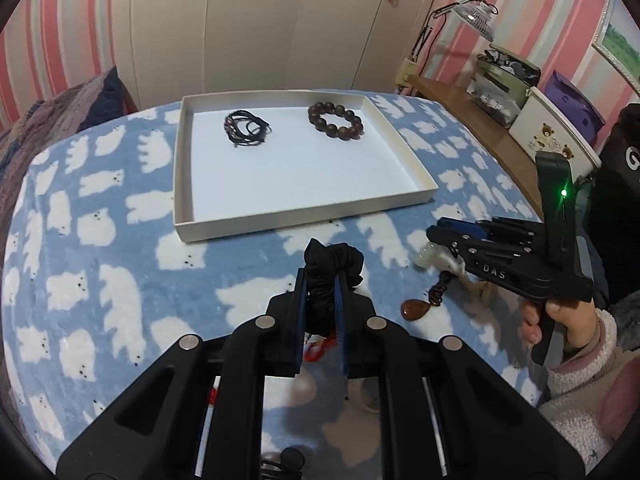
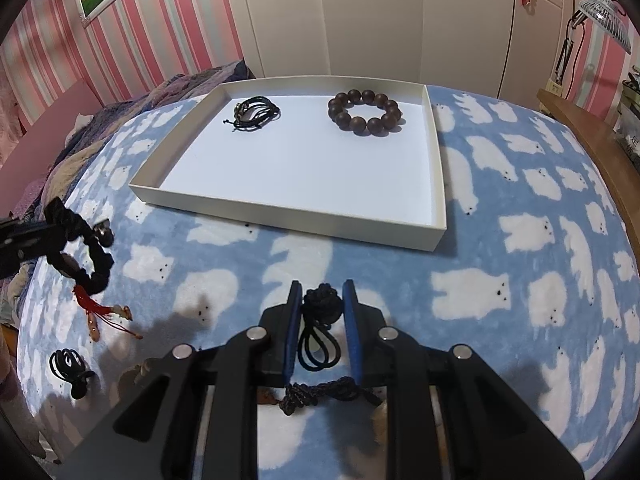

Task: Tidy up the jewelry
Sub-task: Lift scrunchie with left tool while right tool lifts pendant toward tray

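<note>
- The left gripper (image 1: 323,276) was clamped on a black fabric bracelet (image 1: 332,258), whose gathered loop bulged out past the fingertips while a red tassel (image 1: 320,350) hung beneath the jaws.
- The right gripper (image 2: 322,304) held a black knotted cord (image 2: 322,300) between its blue pads; the knot sat at the fingertips and the cord's loops trailed back toward the body of the tool.
- In the left wrist view, the right gripper (image 1: 434,236) showed at about 3 o'clock, with an amber pendant (image 1: 416,311) lying on the blanket just below it.
- The white tray (image 2: 304,222) lay at 12 o'clock in both views on the polar-bear blanket (image 2: 520,240).
- Inside it, a black cord bracelet (image 2: 256,114) rested toward 11 o'clock and a wooden bead bracelet (image 2: 364,112) toward 1 o'clock, well apart.
- A small black item (image 2: 68,364) remained loose on the blanket at 8 o'clock in the right wrist view; what it was could not be told.
- Judged from this, the step in hand was the carry: both pieces were gripped and neither was yet over the tray.
- The next move likely called for lifting each piece over the near wall and releasing it on bare floor at the tray's near half, clear of the two bracelets, with dangling tassel and cord kept from snagging the rim.
</note>
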A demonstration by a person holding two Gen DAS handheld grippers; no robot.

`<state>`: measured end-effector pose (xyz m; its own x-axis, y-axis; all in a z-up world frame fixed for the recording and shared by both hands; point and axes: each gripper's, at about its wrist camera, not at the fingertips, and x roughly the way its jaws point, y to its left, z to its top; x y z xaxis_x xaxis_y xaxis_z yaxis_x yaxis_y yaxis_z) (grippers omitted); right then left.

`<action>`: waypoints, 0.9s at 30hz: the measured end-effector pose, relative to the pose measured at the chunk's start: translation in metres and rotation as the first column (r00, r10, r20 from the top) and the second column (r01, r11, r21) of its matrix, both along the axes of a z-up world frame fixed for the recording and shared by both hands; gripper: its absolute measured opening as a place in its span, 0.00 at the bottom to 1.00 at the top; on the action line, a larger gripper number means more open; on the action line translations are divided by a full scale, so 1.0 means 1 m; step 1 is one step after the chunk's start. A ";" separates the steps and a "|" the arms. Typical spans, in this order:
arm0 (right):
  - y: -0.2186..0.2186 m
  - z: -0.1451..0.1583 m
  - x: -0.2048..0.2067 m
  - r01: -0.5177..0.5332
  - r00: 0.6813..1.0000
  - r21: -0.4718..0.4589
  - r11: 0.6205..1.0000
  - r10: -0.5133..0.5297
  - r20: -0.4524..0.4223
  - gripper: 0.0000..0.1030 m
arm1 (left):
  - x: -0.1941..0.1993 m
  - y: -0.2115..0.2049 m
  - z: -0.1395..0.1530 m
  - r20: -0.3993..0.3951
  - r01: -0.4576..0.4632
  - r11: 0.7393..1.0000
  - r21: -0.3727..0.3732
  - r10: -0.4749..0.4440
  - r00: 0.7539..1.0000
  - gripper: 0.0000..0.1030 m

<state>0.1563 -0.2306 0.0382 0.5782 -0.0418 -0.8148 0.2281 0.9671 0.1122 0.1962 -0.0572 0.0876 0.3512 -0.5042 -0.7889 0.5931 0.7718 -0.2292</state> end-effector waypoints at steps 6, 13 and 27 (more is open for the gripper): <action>0.000 0.000 0.001 -0.002 1.000 0.001 1.000 0.002 -0.001 0.20 | -0.010 0.000 0.009 0.084 0.009 1.000 -0.014 -0.008 0.996 0.10; 0.001 0.001 0.003 -0.006 1.000 -0.004 1.000 0.006 0.001 0.20 | -0.013 0.003 0.022 0.160 -0.008 1.000 0.000 0.008 0.987 0.10; -0.011 0.036 0.042 -0.003 0.998 -0.042 0.999 0.006 0.059 0.20 | 0.031 -0.035 0.019 0.115 -0.024 0.998 0.056 0.018 0.993 0.10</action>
<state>0.1982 -0.2417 0.0742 0.6256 -0.0723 -0.7768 0.2179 0.9723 0.0849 0.2276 -0.0921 0.1063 0.4510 -0.4507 -0.7704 0.5964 0.7943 -0.1155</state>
